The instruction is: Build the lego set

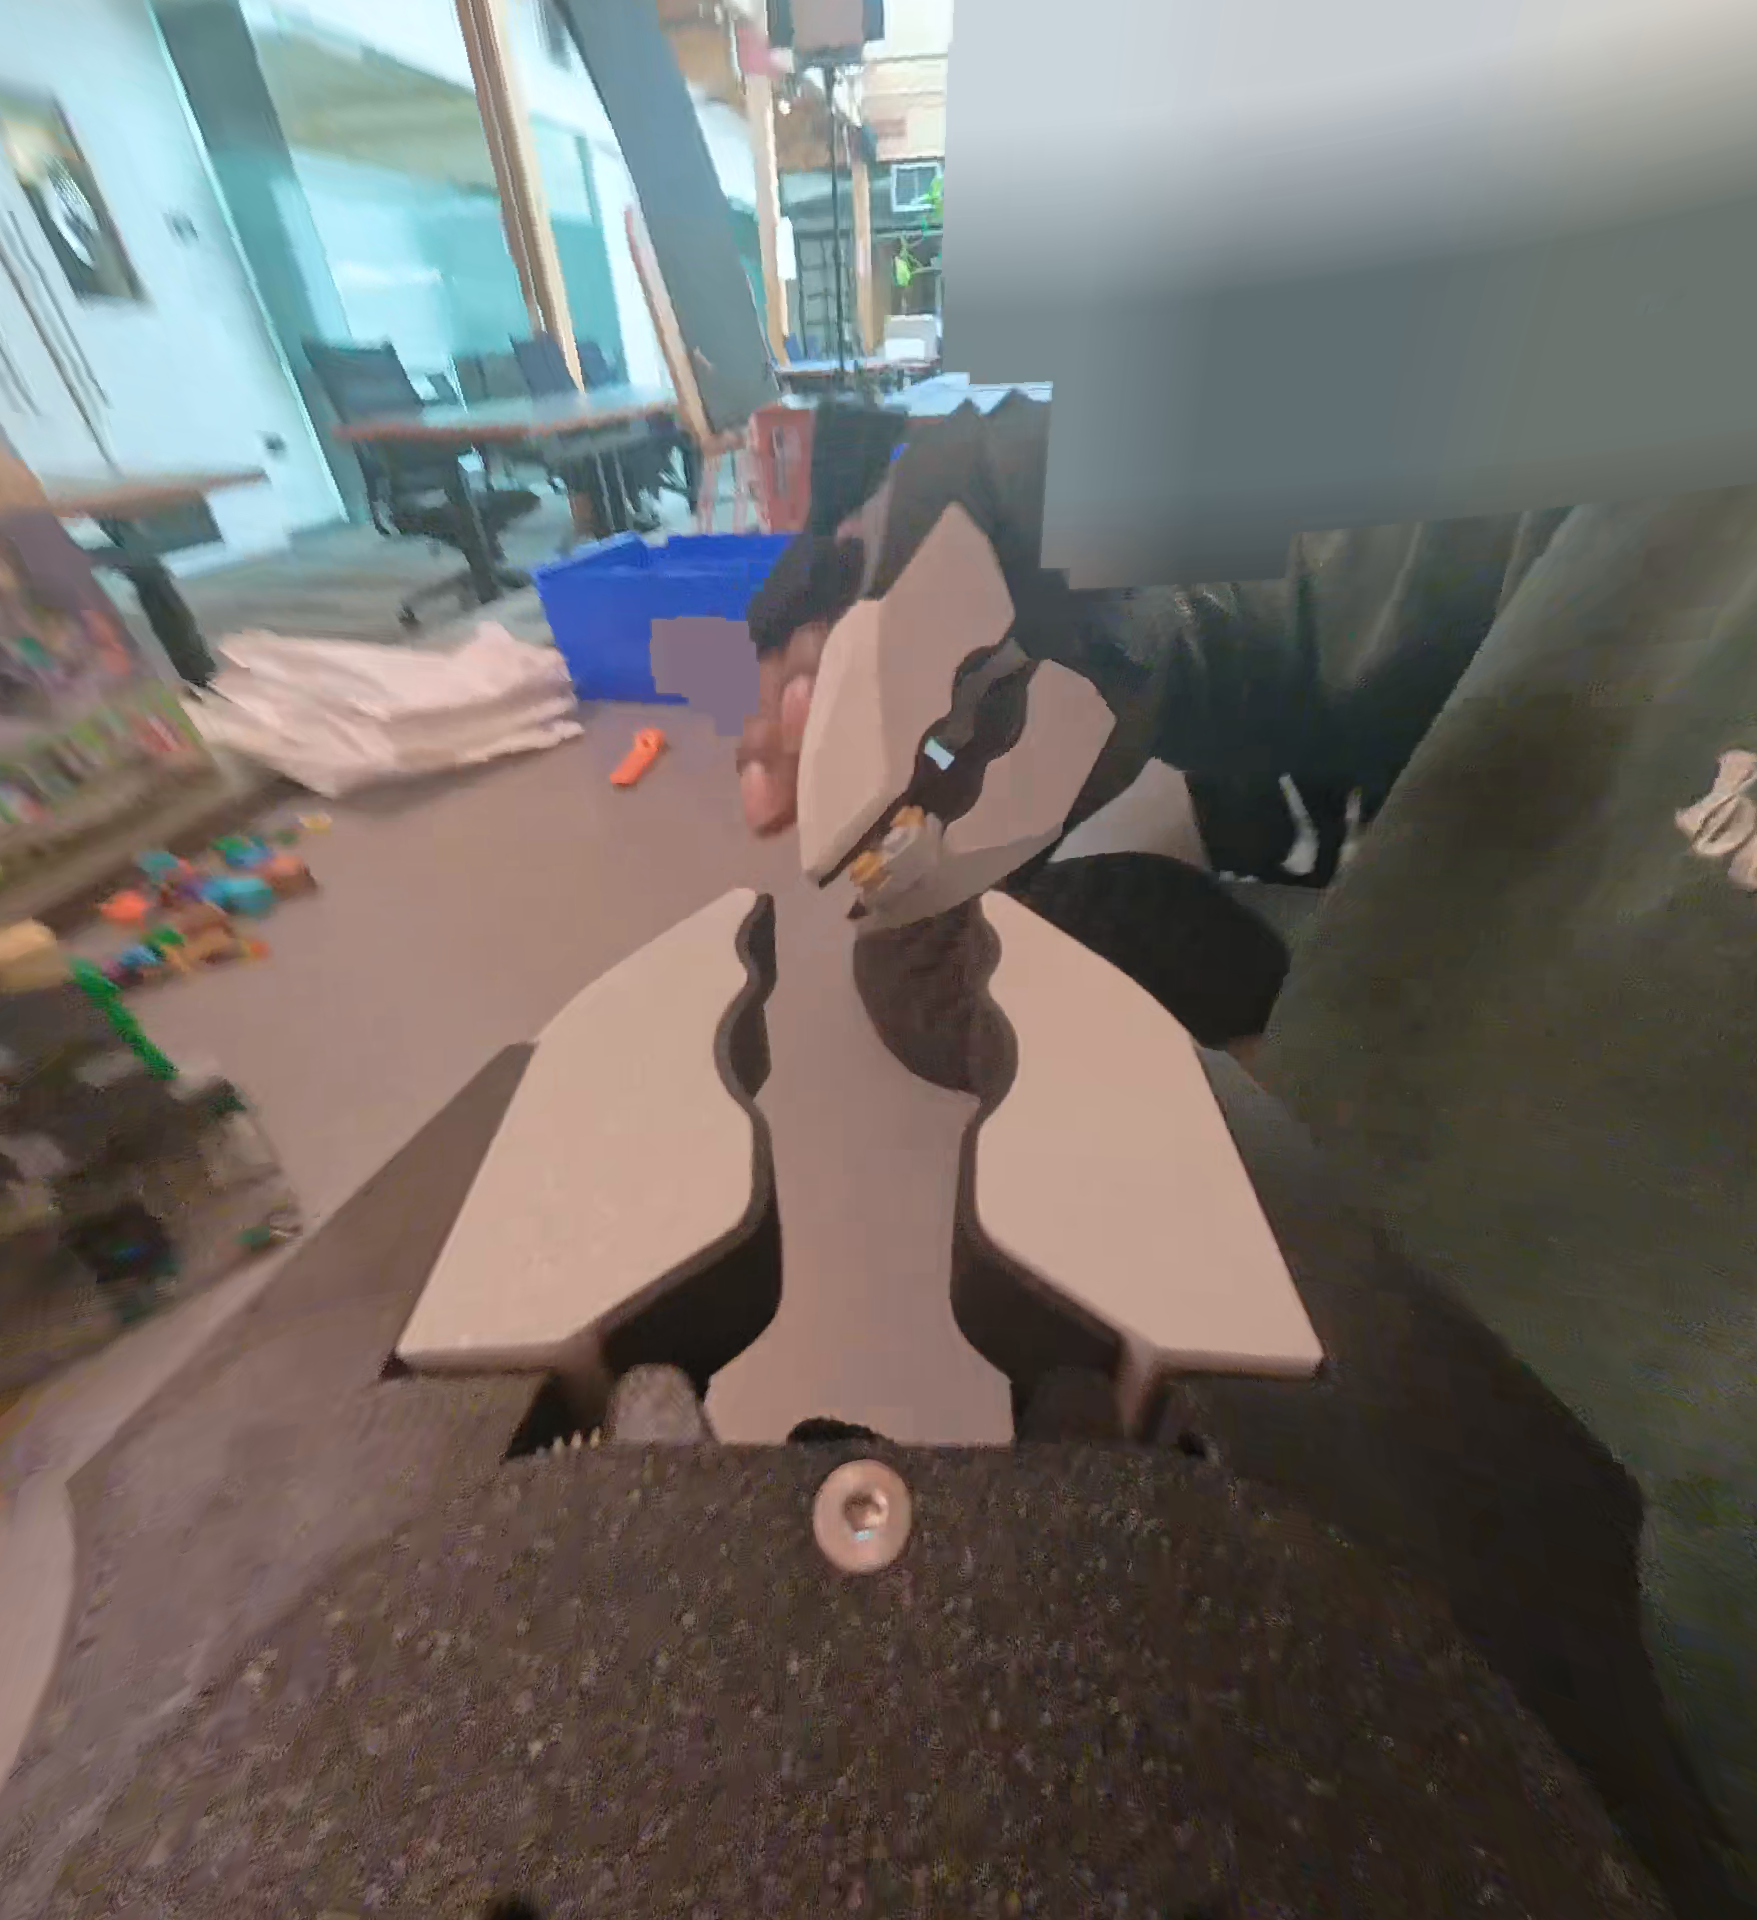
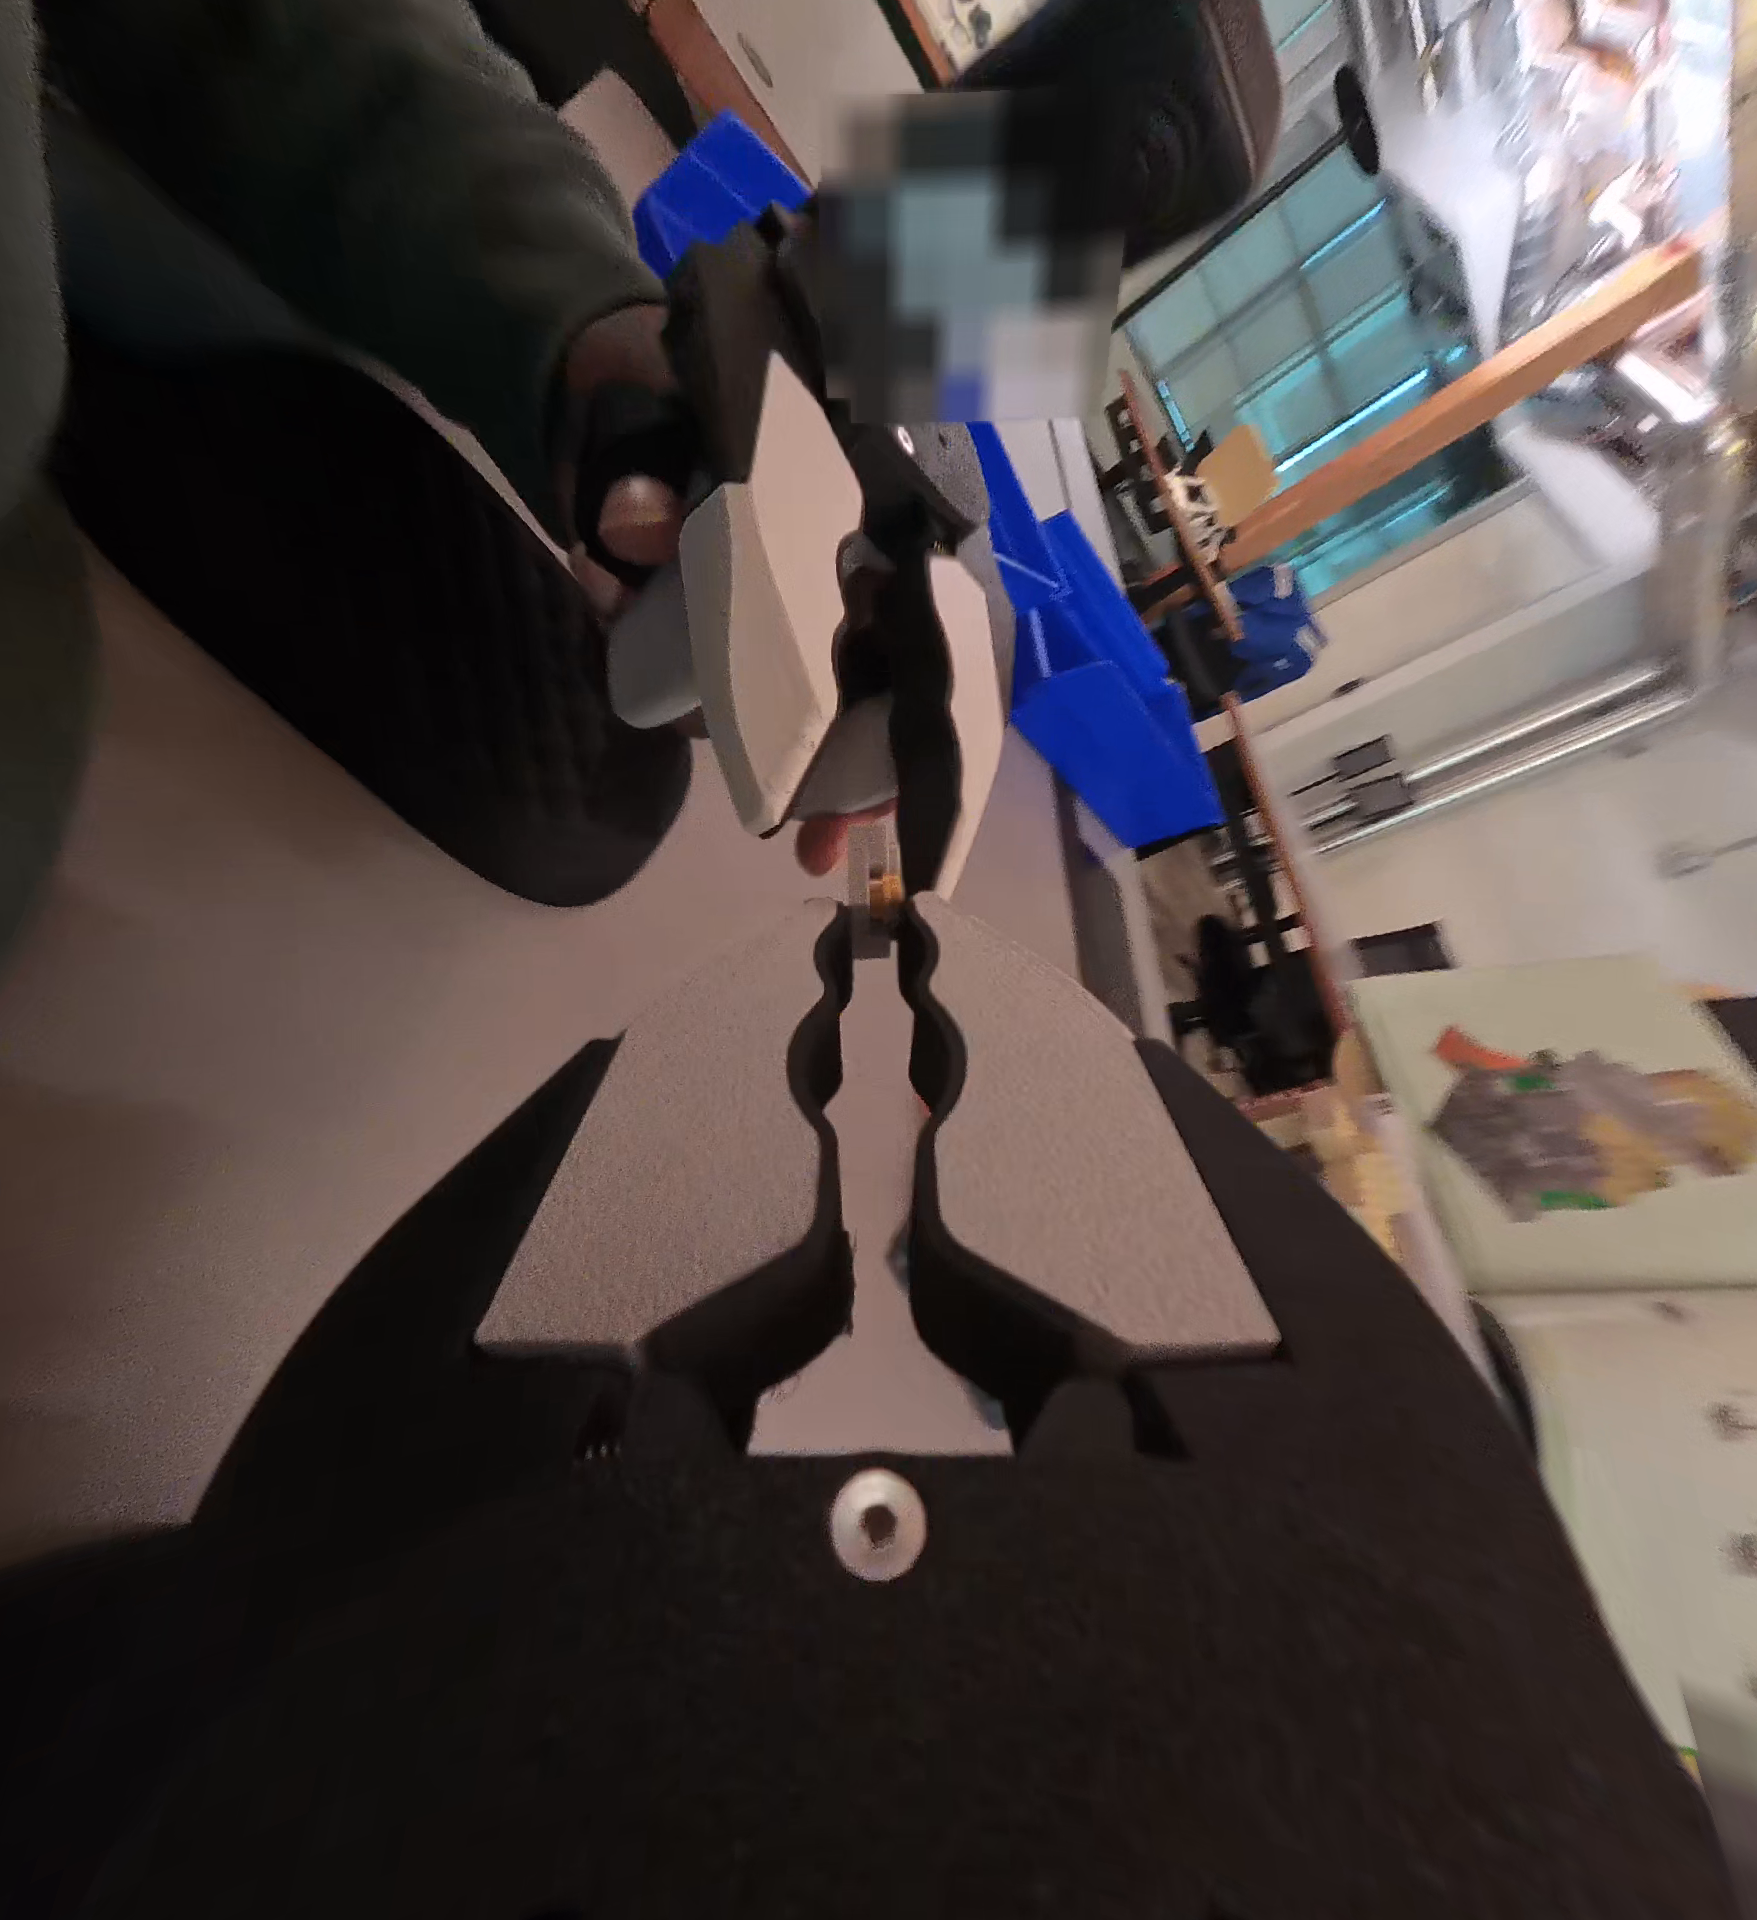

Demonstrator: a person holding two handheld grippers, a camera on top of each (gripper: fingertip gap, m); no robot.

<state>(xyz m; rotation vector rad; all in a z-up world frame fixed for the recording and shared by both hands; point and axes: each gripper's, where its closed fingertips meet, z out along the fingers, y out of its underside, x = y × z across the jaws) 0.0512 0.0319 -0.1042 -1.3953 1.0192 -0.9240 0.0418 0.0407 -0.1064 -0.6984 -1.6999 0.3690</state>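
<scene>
R gripper [image 2: 869, 925] is pinching a small grey-gold lego piece [image 2: 876, 902] mid-air, presenting it btwn L gripper's [image 1: 869, 914] wide-open, empty jaws, prob for handoff/regrip.

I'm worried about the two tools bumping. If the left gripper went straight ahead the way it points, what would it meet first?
Probably the right gripper and the small lego piece pinched at its tips, just beyond the left gripper. Depth is unclear.

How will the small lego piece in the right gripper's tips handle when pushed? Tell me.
The lego piece looks stiff and probably light: tiny, hard-edged. It is pinched only at the tips of the right gripper, so a sideways push could twist or pop it out.
</scene>
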